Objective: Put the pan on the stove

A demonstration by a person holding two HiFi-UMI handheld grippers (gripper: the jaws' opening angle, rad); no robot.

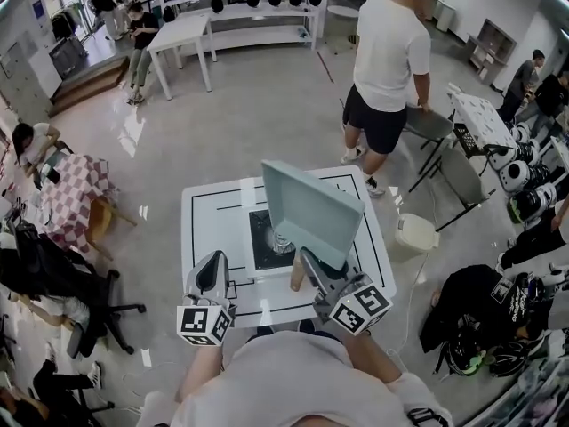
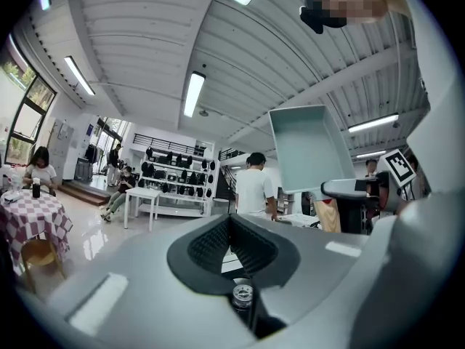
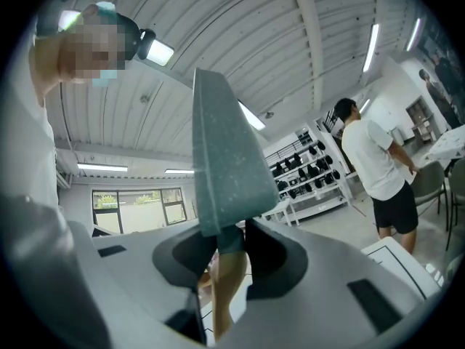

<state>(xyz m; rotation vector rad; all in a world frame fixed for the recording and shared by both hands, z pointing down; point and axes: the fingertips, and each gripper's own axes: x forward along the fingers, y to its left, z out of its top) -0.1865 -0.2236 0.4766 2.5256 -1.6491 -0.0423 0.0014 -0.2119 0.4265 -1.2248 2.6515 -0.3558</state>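
Right gripper [image 1: 308,261] clamps pan [image 1: 311,210] handle, pan tilted mid-frame above stove [image 1: 261,249] for placing; left gripper [image 1: 212,263] closed, empty.

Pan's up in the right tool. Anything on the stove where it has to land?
Possibly. The right tool holds the pan tilted above the stove, and a small shiny thing shows on the black top just below the pan's lower edge. Whether it is an object or glare I cannot tell.
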